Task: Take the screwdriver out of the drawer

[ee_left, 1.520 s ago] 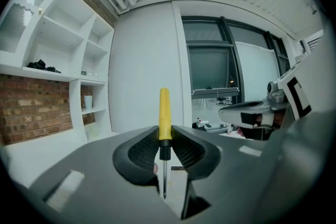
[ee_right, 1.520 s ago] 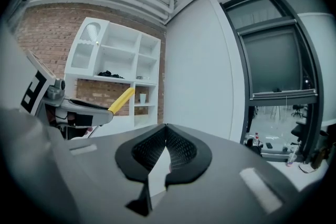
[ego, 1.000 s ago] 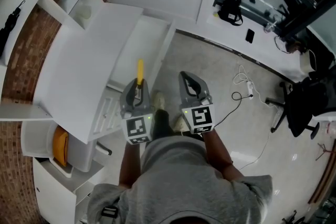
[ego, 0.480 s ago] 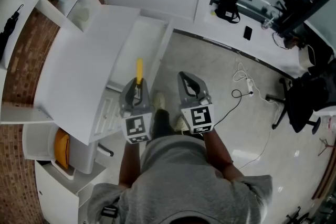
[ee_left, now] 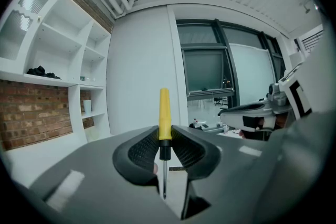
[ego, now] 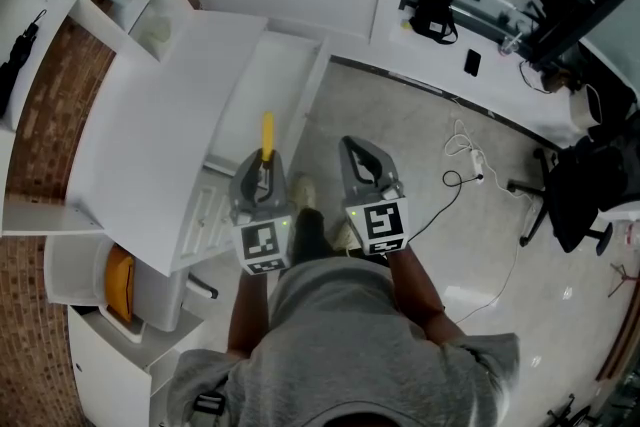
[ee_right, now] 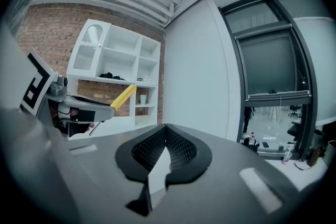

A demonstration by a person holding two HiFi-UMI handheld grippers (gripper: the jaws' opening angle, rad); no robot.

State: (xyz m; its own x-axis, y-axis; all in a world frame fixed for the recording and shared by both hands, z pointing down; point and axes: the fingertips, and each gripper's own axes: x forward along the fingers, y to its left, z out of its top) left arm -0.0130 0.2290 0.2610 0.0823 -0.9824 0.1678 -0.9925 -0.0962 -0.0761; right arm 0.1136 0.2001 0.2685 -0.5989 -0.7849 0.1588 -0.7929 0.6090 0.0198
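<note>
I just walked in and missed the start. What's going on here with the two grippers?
A person stands at a white unit with its drawer pulled open, holding a gripper in each hand. The left gripper has its jaws clamped on a yellow-handled screwdriver. The handle sticks up above the jaws and the tip points down. The right gripper is shut and empty, held beside the left one. The screwdriver appears to be lifted out of the drawer already.
</note>
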